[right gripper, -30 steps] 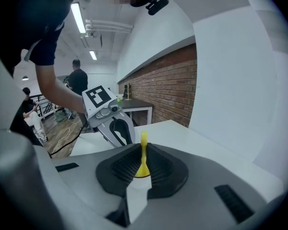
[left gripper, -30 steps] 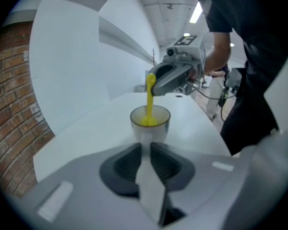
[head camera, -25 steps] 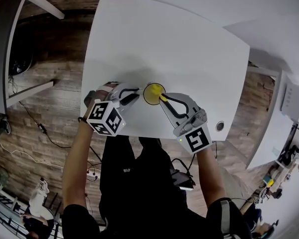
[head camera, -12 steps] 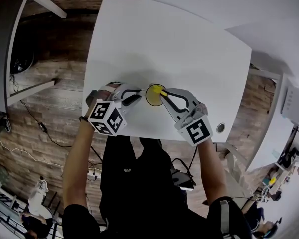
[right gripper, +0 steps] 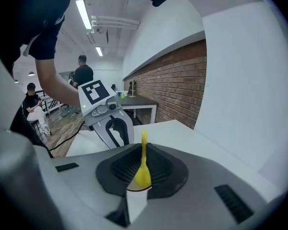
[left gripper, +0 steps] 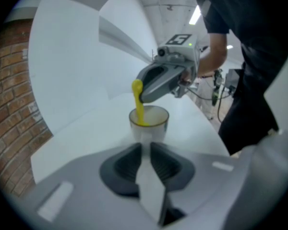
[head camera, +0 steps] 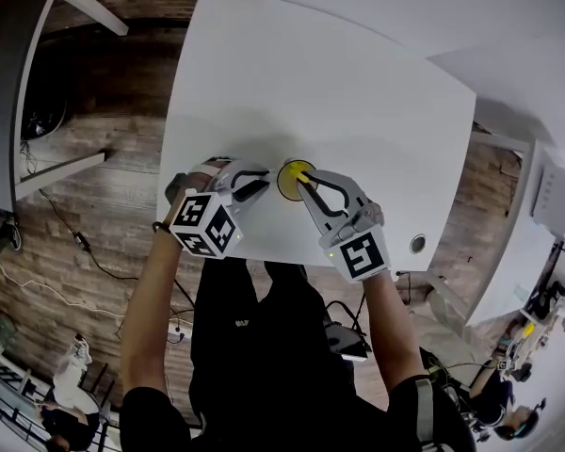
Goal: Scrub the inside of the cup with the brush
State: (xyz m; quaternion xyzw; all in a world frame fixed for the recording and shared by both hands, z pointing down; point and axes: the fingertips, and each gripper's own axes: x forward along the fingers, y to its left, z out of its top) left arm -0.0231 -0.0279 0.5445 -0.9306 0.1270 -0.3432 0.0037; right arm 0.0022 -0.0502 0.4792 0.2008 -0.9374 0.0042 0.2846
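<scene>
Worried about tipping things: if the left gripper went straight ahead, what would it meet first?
The cup, right at its tips; the left gripper looks shut on it. Beyond the cup is the right gripper with the brush.

Black short-sleeved top [head camera: 254,347] worn, dark band [head camera: 156,226] at left wrist. Pale grey shells seen on left gripper [head camera: 255,181] and right gripper [head camera: 302,179], jaws lined with black ribbed pads [left gripper: 122,169]. White cube with black square markers fixed on each: left cube [head camera: 203,224], right cube [head camera: 362,254].

Apparently cup [left gripper: 153,124] hides brush [left gripper: 138,98] tip.
</scene>
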